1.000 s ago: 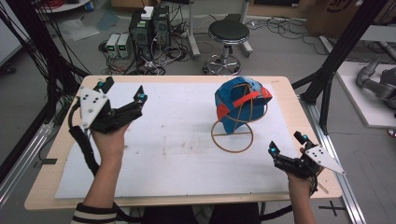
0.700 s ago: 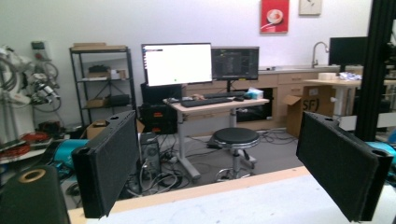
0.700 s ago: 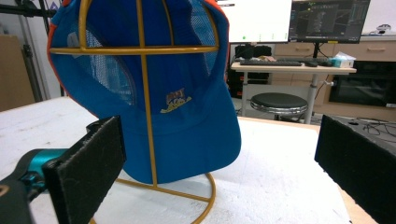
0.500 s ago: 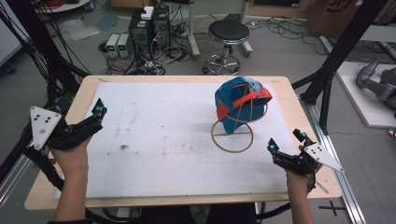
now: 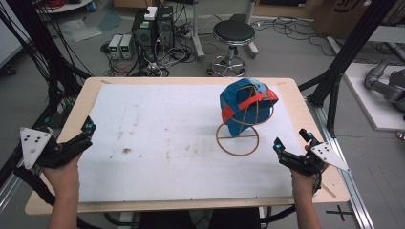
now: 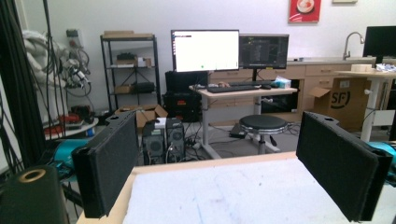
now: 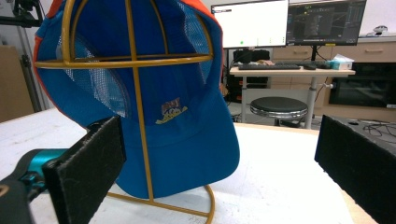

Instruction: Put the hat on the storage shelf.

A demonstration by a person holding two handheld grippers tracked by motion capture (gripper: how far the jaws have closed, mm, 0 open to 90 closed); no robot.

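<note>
Toward the far right of the tabletop (image 5: 143,119), a blue cap (image 5: 241,107) with an orange brim hangs over a wire stand (image 5: 238,138) of gold-coloured rod, its round base ring flat on the white surface. The right gripper (image 5: 292,142) sits near the right edge of the tabletop, just near of the stand and pointed at it, with both jaws spread wide and nothing between them; in the right gripper view the cap (image 7: 154,102) and the stand's upright rod (image 7: 142,140) loom close ahead, apart from the pads. The left gripper (image 5: 86,131) rests at the near left edge, well apart from the cap, aimed across the bare surface toward the far side; its jaws too are fully apart and empty, as the left gripper view shows with only the tabletop (image 6: 224,196) between them. By my reckoning the work stands at the approach: the cap is not yet touched. The next move likely calls for the right gripper to advance and take the cap's lower edge or brim without catching the wire, perhaps with the left coming across to steady the stand.
</note>
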